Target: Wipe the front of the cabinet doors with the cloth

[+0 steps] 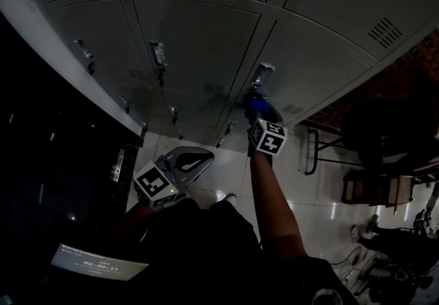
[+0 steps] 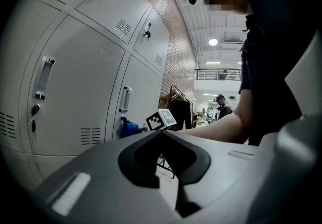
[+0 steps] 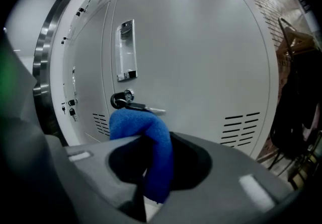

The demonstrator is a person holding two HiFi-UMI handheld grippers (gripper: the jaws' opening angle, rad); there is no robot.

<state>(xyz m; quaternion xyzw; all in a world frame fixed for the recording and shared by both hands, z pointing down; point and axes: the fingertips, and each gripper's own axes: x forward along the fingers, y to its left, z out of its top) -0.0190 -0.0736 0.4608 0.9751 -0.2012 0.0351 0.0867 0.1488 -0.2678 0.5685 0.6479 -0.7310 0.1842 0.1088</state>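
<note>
There are 2 tools (image 1: 192,158) (image 1: 259,113) and 1 cloth (image 3: 147,135).

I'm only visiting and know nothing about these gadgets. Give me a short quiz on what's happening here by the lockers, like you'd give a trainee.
1. True or false: the left gripper holds the cloth.
2. What colour is the cloth? A red, B blue, C white.
3. Fill in: in the right gripper view, a ___ sticks out of the lock on the cabinet door ahead.

Key:
1. False. The right gripper is shut on the cloth. The left gripper is shut with nothing in it.
2. B.
3. key.
</note>
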